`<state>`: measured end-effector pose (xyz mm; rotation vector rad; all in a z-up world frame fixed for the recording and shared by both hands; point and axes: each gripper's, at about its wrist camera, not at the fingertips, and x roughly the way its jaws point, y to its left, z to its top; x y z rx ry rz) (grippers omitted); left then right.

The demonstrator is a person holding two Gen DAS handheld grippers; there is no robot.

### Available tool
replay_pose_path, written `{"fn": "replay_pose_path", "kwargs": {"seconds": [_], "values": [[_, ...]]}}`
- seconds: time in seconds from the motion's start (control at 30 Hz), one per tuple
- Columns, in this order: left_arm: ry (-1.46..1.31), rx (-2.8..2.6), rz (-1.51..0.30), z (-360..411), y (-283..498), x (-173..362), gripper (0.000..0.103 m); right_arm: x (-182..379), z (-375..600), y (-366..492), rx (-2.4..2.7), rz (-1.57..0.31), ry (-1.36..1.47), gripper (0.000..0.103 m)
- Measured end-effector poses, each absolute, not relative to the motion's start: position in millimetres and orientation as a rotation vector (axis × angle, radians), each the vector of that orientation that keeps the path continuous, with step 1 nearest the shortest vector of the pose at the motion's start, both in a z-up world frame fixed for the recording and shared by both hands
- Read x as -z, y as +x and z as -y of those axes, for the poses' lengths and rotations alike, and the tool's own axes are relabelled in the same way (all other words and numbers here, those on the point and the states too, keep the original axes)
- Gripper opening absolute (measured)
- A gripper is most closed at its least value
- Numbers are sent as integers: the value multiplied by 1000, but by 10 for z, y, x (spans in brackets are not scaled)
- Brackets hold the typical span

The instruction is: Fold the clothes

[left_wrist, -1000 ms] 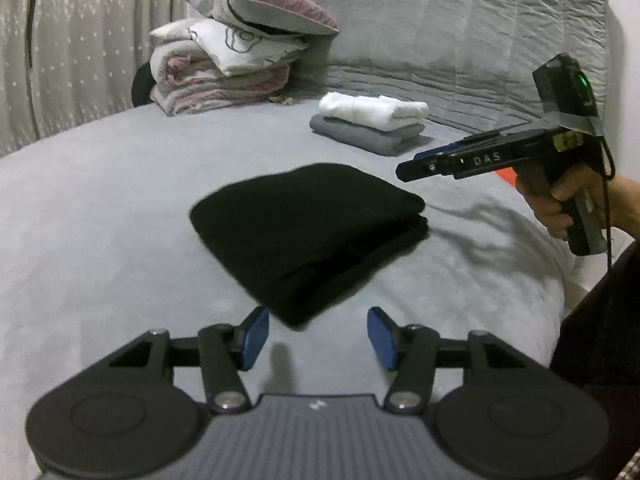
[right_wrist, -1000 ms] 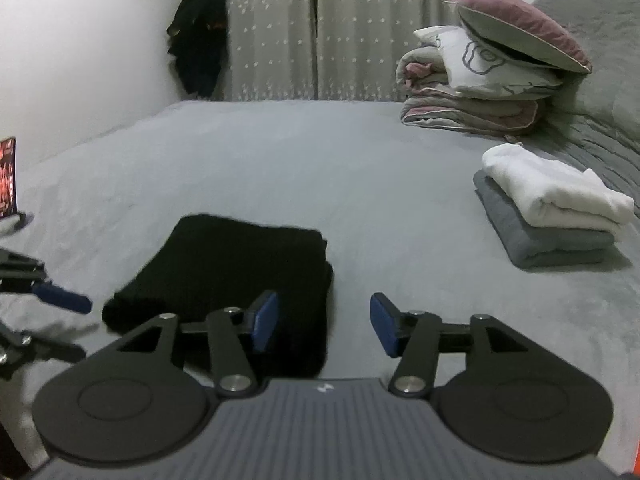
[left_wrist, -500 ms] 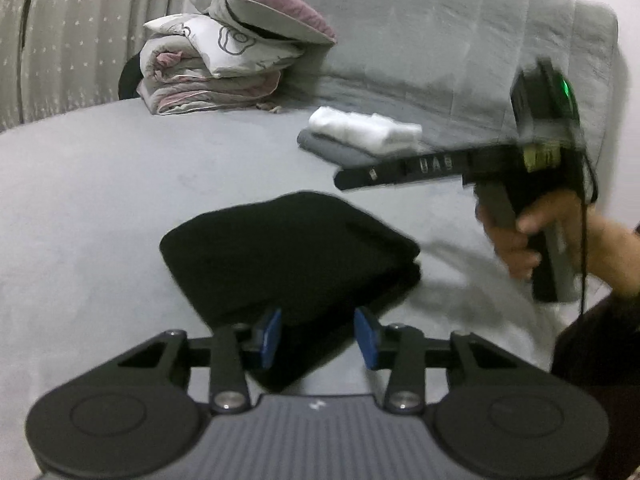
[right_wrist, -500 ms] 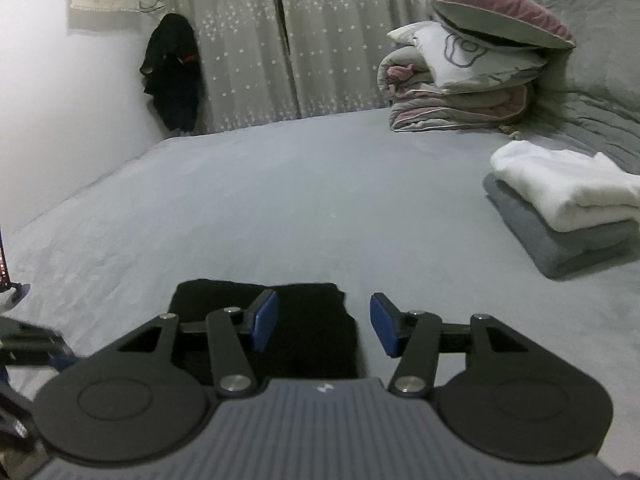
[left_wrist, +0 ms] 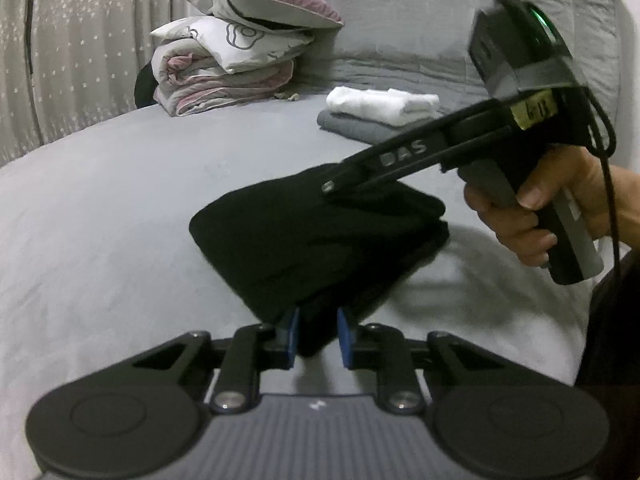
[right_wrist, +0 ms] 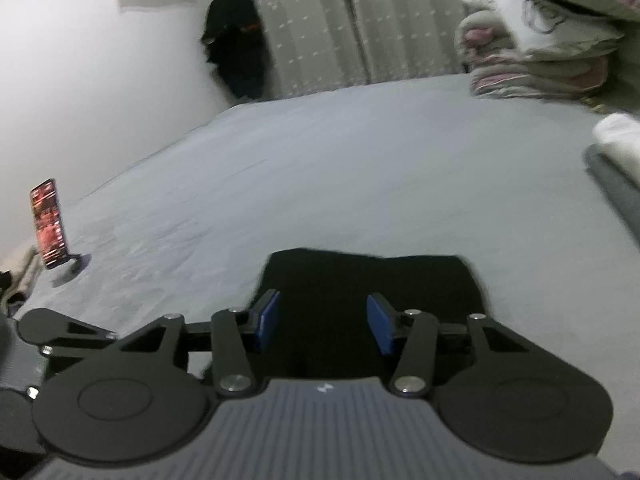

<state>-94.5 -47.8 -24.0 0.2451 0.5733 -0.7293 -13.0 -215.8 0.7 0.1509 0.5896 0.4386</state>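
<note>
Left gripper (left_wrist: 317, 338): blue pads narrowed to a small gap, near corner of the folded black garment (left_wrist: 320, 236) between them; pads at or against the cloth, firm pinch not certain. Low at the bed's near edge.

Right gripper (right_wrist: 323, 322): blue pads set wide apart, nothing between them; poised over the garment's near part (right_wrist: 368, 284), contact not discernible. In the left wrist view, seen from the side (left_wrist: 332, 188), black arm lettered "DAS" reaching over the garment's top, held at its grey handle by a hand (left_wrist: 532, 216); green light on its housing.

Folded black garment: thick, matt, plush-looking knit; folded to a compact rectangle of several layers, rounded fold on one side, stacked edges showing on the side toward the hand. Flat on the grey bedspread (left_wrist: 100, 220), near its front edge.

Beyond the garment, toward the headboard: folded white garment (left_wrist: 380, 104) stacked on a folded grey garment (left_wrist: 352, 126).
Farther off than the garment, by the curtain: rolled pink-and-white bedding (left_wrist: 216, 76) topped by a printed pillow and a mauve pillow (left_wrist: 264, 4).
Behind all: grey quilted headboard (left_wrist: 420, 20); dotted grey curtain (left_wrist: 92, 40).
Well left of the garment, right wrist view: phone with lit screen (right_wrist: 48, 224) propped upright at the bed's edge; dark clothing hanging (right_wrist: 238, 48) by the wall.
</note>
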Motion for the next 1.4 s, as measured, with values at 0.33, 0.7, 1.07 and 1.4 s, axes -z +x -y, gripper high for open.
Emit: {"fn": "replay_pose_path", "kwargs": {"seconds": [0.33, 0.7, 1.07, 1.4], "values": [[293, 690, -552, 536, -965, 247, 2, 67, 1976, 37, -482, -650, 134, 47], [442, 697, -531, 602, -1190, 311, 1, 148, 1919, 123, -461, -665, 80, 33], [250, 796, -512, 319, -1105, 88, 34, -69, 2239, -116, -480, -622, 111, 44], [326, 834, -595, 557, -955, 254, 34, 61, 2548, -359, -412, -660, 59, 44]]}}
